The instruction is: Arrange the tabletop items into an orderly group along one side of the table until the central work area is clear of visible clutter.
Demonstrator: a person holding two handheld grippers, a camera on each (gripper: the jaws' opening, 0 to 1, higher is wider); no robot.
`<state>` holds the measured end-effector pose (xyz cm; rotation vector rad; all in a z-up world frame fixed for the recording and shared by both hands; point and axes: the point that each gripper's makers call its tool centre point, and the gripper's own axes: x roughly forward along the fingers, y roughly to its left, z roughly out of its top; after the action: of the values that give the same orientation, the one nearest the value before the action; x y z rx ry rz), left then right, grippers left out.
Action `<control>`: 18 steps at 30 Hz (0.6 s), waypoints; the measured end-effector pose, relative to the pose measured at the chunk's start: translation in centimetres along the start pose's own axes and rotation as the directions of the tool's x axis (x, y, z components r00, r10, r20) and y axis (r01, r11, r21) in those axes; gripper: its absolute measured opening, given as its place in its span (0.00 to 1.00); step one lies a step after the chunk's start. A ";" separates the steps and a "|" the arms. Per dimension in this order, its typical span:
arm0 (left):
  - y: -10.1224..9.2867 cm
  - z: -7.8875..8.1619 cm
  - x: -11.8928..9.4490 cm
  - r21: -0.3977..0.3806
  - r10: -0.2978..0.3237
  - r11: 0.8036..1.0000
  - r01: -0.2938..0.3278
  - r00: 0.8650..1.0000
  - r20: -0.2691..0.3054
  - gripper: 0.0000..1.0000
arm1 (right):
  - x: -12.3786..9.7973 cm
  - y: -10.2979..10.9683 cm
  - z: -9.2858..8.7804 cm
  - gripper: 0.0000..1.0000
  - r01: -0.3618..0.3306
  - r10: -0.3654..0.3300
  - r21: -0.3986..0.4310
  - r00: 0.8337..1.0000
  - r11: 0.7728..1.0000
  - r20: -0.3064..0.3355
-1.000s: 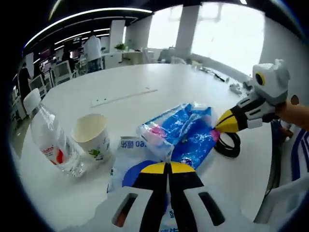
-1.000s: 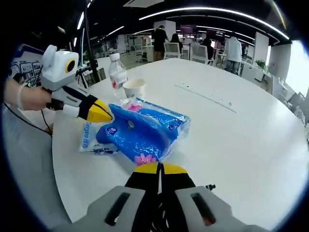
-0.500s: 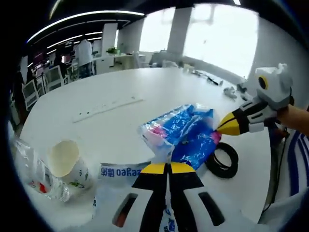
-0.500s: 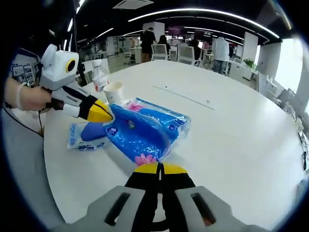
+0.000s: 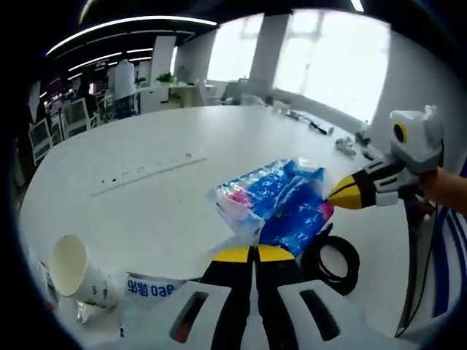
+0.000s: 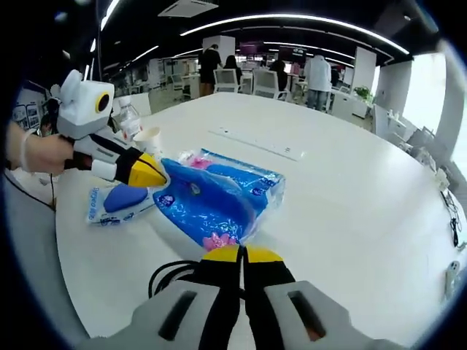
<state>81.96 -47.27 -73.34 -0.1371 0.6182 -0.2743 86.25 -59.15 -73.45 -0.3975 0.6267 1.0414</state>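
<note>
Looking along the left gripper (image 5: 255,252), jaws closed on nothing, blue packet (image 5: 281,201) ahead on the white table (image 5: 182,138), paper cup (image 5: 73,267) tipped (contents unclear), black cable coil (image 5: 334,260); right gripper view, right gripper (image 6: 241,254) jaws pressed together, same packet just ahead, flat pouch (image 6: 117,202), plastic bottle (image 6: 128,117) beyond.

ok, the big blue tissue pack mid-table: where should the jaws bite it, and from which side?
Judging by its pose, take the blue tissue pack by the crinkled film edge at the end facing the right gripper, coming in low along the table. It lies flat and looks too broad to span; the loose wrap edge is likely thin enough to pinch. The left gripper crowds the opposite end.
</note>
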 end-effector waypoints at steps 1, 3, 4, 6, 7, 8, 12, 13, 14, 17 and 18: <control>0.0 0.1 0.2 0.001 0.000 1.000 0.000 1.000 0.001 0.00 | 0.0 -0.1 -0.1 0.00 0.000 0.000 0.005 1.000 1.000 0.000; -0.2 0.2 0.7 -0.003 -0.003 1.000 0.003 1.000 0.001 0.00 | 0.1 -0.6 -0.3 0.00 0.007 -0.007 0.009 1.000 1.000 -0.001; -0.3 0.1 1.0 0.001 -0.004 1.000 0.004 1.000 -0.001 0.00 | 0.2 -0.8 -0.5 0.00 0.011 -0.011 0.011 1.000 1.000 -0.002; -0.6 0.0 1.5 0.004 -0.010 1.000 0.010 1.000 -0.006 0.00 | 0.3 -1.2 -0.8 0.00 0.018 -0.017 0.010 1.000 1.000 -0.009; -0.7 0.0 1.6 0.006 -0.012 1.000 0.012 1.000 -0.008 0.00 | 0.3 -1.4 -0.9 0.00 0.022 -0.022 0.007 1.000 1.000 -0.009; -0.8 0.0 1.9 0.009 -0.012 1.000 0.012 1.000 -0.007 0.00 | 0.2 -1.5 -1.0 0.00 0.023 -0.023 0.011 1.000 1.000 -0.008; -1.0 0.4 2.7 -0.013 -0.014 1.000 0.014 1.000 0.007 0.00 | 0.4 -2.4 -1.6 0.00 0.039 -0.039 0.029 0.999 0.999 -0.008; -1.2 0.4 3.1 -0.010 -0.017 1.000 0.017 1.000 0.009 0.00 | 0.8 -3.4 -1.9 0.00 0.055 -0.055 0.034 0.998 0.998 -0.008; -1.2 0.4 3.4 -0.008 -0.017 1.000 0.017 1.000 0.007 0.00 | 0.9 -3.5 -2.0 0.00 0.055 -0.055 0.036 0.998 0.998 -0.008; -1.5 0.3 4.1 -0.006 -0.020 1.000 0.020 1.000 0.004 0.00 | 1.2 -4.1 -2.7 0.00 0.063 -0.062 0.048 0.998 0.997 -0.017; -1.6 0.3 4.3 -0.007 -0.022 1.000 0.022 1.000 0.003 0.00 | 1.2 -4.2 -2.8 0.00 0.066 -0.065 0.048 0.998 0.997 -0.018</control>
<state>85.13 -50.01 -75.17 -0.1509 0.6152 -0.2928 89.63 -61.89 -76.32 -0.3816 0.6487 0.9595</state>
